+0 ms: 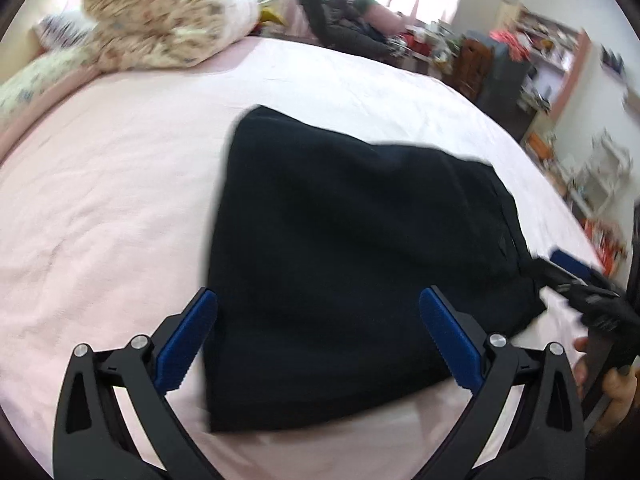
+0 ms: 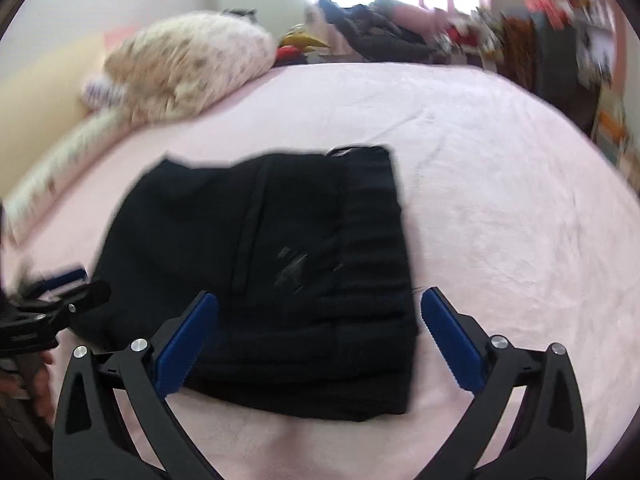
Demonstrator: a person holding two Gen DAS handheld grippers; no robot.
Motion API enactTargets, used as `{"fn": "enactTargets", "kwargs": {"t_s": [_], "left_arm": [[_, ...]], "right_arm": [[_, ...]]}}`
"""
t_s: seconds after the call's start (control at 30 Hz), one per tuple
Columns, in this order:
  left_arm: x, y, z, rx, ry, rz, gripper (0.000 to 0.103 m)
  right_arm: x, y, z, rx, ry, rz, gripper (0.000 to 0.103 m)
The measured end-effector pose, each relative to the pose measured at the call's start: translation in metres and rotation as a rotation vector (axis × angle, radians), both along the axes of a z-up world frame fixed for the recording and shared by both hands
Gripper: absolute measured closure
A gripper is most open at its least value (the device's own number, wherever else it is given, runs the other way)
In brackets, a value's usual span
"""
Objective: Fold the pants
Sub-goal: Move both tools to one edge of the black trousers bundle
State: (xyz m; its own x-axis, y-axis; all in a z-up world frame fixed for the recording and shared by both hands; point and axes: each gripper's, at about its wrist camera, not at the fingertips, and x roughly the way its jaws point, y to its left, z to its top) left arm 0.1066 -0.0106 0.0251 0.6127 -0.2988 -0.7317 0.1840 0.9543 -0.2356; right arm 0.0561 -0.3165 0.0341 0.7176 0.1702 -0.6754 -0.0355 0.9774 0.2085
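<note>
Messy bedroom, pink bed (image 1: 120, 200) with a floral duvet (image 1: 168, 16) bunched at the far-left corner. The black pants (image 2: 280, 272) lie toward the near edge, already a compact rectangle, so the folding looks pretty much done; maybe a final tidy. Left gripper (image 1: 318, 336) and right gripper (image 2: 319, 336) both hang spread wide, nothing between the pads.

Left gripper (image 1: 318, 336), right gripper (image 2: 319, 336) agape

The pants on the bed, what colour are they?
Black. The folded pants show best in the right wrist view, lying on the pink bed sheet.
</note>
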Motion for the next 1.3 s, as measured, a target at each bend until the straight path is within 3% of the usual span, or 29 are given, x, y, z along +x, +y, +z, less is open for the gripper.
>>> {"fn": "enactTargets", "kwargs": {"t_s": [0.13,0.2,0.37,0.5,0.7,0.83,0.93,1.23,1.3], "left_arm": [[0.023,0.052,0.015,-0.182,0.018,0.107,0.002],[0.033,0.063,0.02,-0.213,0.033,0.126,0.002],[0.074,0.07,0.016,-0.212,0.136,0.119,0.002],[0.096,0.072,-0.015,-0.361,0.289,0.027,0.002],[0.107,0.084,-0.036,-0.435,0.37,0.025,0.002],[0.108,0.095,-0.042,-0.527,0.428,0.007,0.002],[0.111,0.094,-0.045,-0.547,0.455,-0.022,0.002],[0.116,0.057,-0.044,-0.54,0.491,-0.163,0.002],[0.114,0.047,-0.042,-0.511,0.49,-0.188,0.002]], "right_arm": [[0.009,-0.055,0.009,0.279,0.025,-0.037,0.001],[0.019,-0.077,0.005,0.37,0.091,-0.07,0.001],[0.064,-0.101,-0.018,0.501,0.311,-0.036,0.001],[0.083,-0.118,-0.039,0.633,0.368,0.013,0.001],[0.094,-0.126,-0.061,0.781,0.401,0.116,0.001],[0.097,-0.115,-0.063,0.732,0.44,0.17,0.001],[0.1,-0.106,-0.067,0.703,0.471,0.192,0.001],[0.109,-0.089,-0.065,0.612,0.475,0.238,0.001],[0.111,-0.081,-0.066,0.641,0.479,0.287,0.001]]}}
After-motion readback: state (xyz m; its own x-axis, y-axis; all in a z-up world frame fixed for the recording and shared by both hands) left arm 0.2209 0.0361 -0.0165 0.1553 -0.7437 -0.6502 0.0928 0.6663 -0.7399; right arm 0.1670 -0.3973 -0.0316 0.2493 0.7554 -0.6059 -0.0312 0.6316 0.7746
